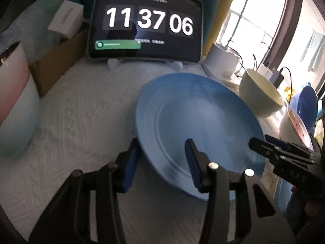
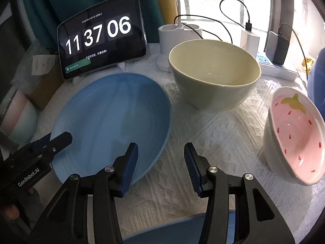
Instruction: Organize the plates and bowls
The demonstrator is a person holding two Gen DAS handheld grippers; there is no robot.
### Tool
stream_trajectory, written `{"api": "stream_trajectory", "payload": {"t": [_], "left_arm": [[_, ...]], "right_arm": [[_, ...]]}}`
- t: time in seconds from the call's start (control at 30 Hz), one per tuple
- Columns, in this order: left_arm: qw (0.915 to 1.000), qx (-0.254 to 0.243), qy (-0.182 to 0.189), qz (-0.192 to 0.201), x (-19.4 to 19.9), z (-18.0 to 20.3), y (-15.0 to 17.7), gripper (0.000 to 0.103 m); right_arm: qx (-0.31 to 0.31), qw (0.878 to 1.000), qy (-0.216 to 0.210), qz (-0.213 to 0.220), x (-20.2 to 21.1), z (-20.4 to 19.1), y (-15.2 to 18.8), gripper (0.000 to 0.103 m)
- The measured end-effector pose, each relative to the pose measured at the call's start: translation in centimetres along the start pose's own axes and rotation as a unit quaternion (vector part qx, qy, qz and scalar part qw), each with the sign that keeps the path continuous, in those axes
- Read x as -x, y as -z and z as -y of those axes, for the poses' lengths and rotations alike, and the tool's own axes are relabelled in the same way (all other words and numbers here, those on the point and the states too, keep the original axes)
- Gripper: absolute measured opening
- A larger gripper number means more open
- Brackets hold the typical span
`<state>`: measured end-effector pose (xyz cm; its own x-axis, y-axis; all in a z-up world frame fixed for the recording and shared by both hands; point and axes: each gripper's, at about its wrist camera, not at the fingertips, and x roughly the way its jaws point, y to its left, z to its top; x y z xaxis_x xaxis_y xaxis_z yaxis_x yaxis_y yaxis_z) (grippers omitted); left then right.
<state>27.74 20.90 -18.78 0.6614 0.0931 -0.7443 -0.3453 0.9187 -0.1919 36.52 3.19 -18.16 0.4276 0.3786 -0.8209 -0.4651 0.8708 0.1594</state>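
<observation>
A large blue plate [image 1: 203, 126] [image 2: 113, 120] lies on the white cloth. My left gripper [image 1: 162, 162] is open, its jaws either side of the plate's near left rim. It shows from the side in the right wrist view [image 2: 61, 140]. My right gripper [image 2: 160, 162] is open and empty at the plate's right rim, and shows at the right in the left wrist view [image 1: 262, 142]. A cream-green bowl [image 2: 215, 75] [image 1: 260, 93] stands behind. A pink strawberry dish [image 2: 294, 134] [image 1: 294, 126] sits to the right. A pink-and-white bowl [image 1: 14, 101] stands at far left.
A tablet clock [image 1: 146, 24] [image 2: 101, 38] stands at the back. A cardboard box [image 1: 59, 61] and white box [image 1: 67, 18] are back left. White chargers with cables [image 2: 251, 38] and a power strip [image 2: 274, 65] line the window side. A blue bowl [image 1: 306, 105] is far right.
</observation>
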Motion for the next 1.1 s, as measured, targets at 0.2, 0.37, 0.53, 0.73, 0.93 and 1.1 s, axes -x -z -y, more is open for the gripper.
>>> {"api": "stream_trajectory", "payload": {"t": [0.2,0.37,0.53,0.73,0.93,1.1], "left_arm": [[0.9999,-0.013,-0.002,-0.001,0.0,0.6,0.1,0.046],[0.9999,-0.010,-0.005,0.009,0.3,0.3,0.2,0.041],[0.9996,-0.023,-0.009,0.017,1.0,0.7,0.4,0.040],[0.9992,-0.026,-0.010,0.027,1.9,0.8,0.5,0.040],[0.9989,-0.027,-0.011,0.037,2.9,0.8,0.8,0.040],[0.9988,-0.026,-0.008,0.041,3.8,0.8,1.1,0.040]], "right_arm": [[0.025,1.000,-0.011,-0.003,-0.4,-0.9,0.0,0.042],[0.040,0.999,-0.002,0.001,-0.3,-1.2,0.1,0.032],[0.039,0.999,0.003,0.005,0.0,-0.8,0.2,0.030],[0.044,0.999,0.004,0.013,0.8,-0.9,0.2,0.030],[0.048,0.999,0.003,0.018,1.5,-1.2,0.4,0.030],[0.049,0.998,0.003,0.024,2.3,-1.2,0.7,0.030]]}}
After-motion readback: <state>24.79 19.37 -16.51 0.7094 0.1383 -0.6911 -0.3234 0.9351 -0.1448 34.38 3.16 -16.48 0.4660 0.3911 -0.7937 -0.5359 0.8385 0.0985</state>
